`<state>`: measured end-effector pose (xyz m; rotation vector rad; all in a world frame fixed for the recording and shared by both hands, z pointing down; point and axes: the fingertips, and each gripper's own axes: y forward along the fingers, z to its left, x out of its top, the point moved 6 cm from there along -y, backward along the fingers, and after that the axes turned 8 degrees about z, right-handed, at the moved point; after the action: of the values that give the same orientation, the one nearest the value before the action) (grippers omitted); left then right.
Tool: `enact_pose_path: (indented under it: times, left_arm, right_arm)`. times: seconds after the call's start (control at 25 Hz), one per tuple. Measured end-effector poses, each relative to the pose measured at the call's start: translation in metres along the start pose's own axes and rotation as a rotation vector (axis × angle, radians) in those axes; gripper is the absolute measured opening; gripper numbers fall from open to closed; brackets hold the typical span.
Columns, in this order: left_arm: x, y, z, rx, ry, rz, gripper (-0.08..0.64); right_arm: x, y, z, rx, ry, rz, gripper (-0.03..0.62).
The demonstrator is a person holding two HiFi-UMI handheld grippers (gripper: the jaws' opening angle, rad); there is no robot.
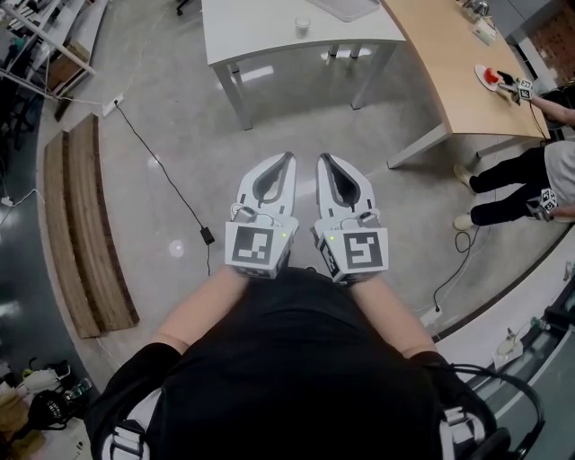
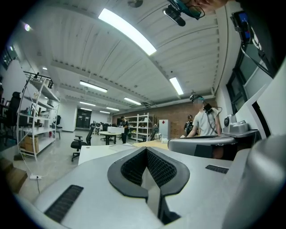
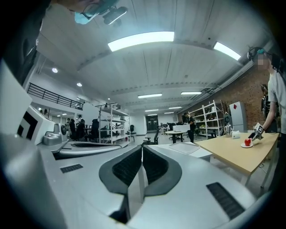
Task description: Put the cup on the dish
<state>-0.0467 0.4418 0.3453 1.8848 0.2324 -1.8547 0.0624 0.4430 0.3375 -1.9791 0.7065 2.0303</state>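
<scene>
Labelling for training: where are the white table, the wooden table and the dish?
White table (image 1: 260, 31): head view, bare top.
Wooden table (image 1: 445, 72): head view, bare top.
Dish (image 1: 480, 72): head view, white rim.

The cup (image 1: 303, 25) on the white table (image 1: 260, 31), itself cut off at the top, is too small to confirm.

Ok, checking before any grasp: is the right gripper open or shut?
Shut. The right gripper shows its jaws touching at the tips, nothing between them.
</scene>
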Motion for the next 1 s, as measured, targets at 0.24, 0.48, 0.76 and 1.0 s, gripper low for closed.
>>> enact_pose_path:
  times: [0.24,0.48,0.76,1.0]
  left_arm:
    - [0.008,0.04,0.04,0.018,-0.004,-0.013,0.006]
    - [0.02,0.079,0.067,0.019,0.001,-0.021,0.006]
    - [0.025,0.111,0.093,0.004,0.025,-0.027,0.005]
    - [0.031,0.126,0.121,0.004,0.035,-0.026,0.005]
  right_arm:
    - [0.008,0.057,-0.014,-0.012,-0.026,0.016,0.014]
    - [0.023,0.104,-0.032,-0.043,-0.028,0.014,0.014]
    - [0.029,0.14,-0.042,-0.075,-0.019,0.039,0.014]
    - [0.033,0.169,-0.042,-0.106,-0.025,0.05,0.014]
